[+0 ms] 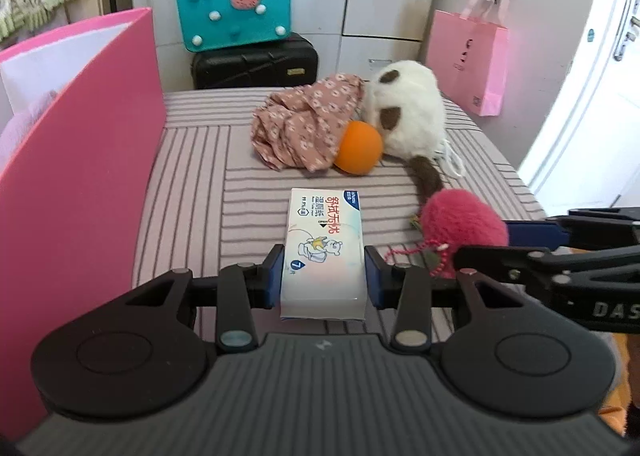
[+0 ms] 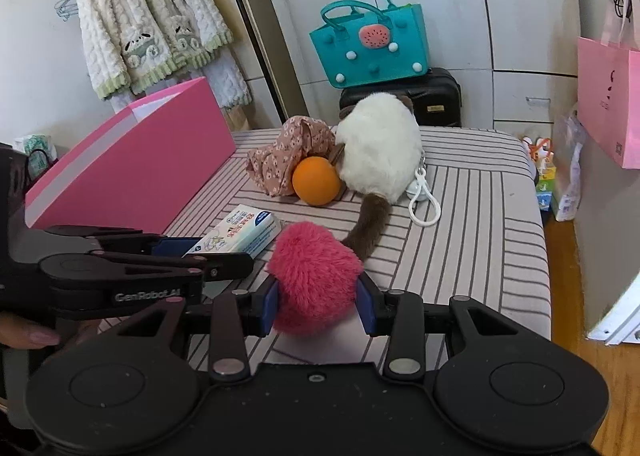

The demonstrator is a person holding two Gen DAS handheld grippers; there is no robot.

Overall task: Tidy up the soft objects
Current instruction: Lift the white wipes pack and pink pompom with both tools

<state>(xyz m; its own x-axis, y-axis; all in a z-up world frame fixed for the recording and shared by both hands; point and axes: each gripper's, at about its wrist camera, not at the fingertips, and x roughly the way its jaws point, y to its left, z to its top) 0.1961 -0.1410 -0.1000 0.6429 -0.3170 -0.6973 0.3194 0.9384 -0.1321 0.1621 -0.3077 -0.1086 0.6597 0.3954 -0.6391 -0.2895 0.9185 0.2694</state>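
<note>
Grippers at work: the left gripper (image 1: pixel 324 276) clamps a light, squashy tissue pack (image 1: pixel 324 240) by its sides; the right gripper (image 2: pixel 316 302) squeezes a fluffy pompom (image 2: pixel 314 276) across its middle.

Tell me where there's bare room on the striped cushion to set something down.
The striped cushion is free right of the plush cat and its white clip, out to the edge. Also bare: a strip between the pink box and floral cloth. The middle is crowded.

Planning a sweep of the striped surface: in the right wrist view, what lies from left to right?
Pink open box → white tissue pack → fuzzy pink pompom → white plastic keyring clip.
</note>
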